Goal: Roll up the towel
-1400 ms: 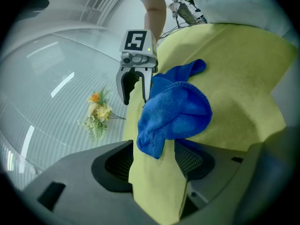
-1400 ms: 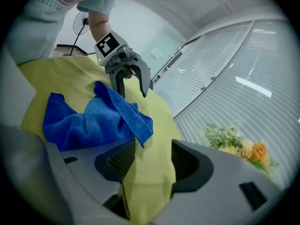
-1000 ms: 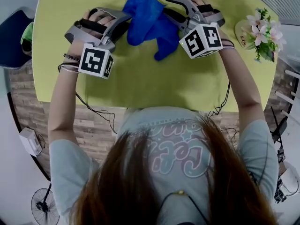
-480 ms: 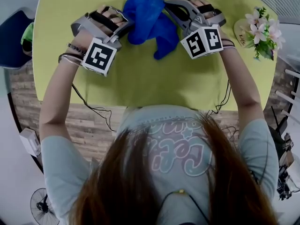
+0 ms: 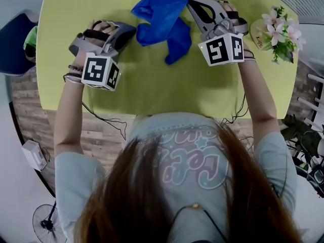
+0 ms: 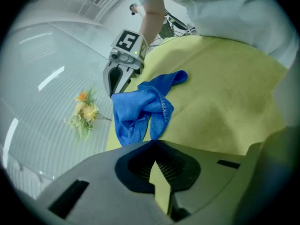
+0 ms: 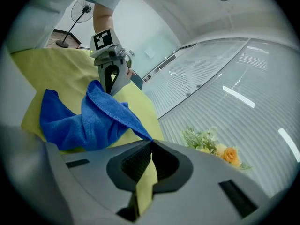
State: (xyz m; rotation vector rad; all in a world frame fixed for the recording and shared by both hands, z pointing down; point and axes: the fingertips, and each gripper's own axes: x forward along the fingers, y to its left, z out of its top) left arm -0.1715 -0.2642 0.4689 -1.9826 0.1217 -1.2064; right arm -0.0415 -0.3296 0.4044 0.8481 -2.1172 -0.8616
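The person's bare forearms (image 5: 66,110) reach up from the lower frame over the round, matte yellow-green table top (image 5: 152,92). At centre left the grey plastic left gripper (image 5: 130,30) tilts steeply down, its jaws pressed together on a lower fold of the soft, crumpled blue terry towel (image 5: 161,15). At upper right the grey plastic right gripper (image 5: 191,3), held flatter, pinches a tapered towel corner. The towel hangs bunched at top centre between them
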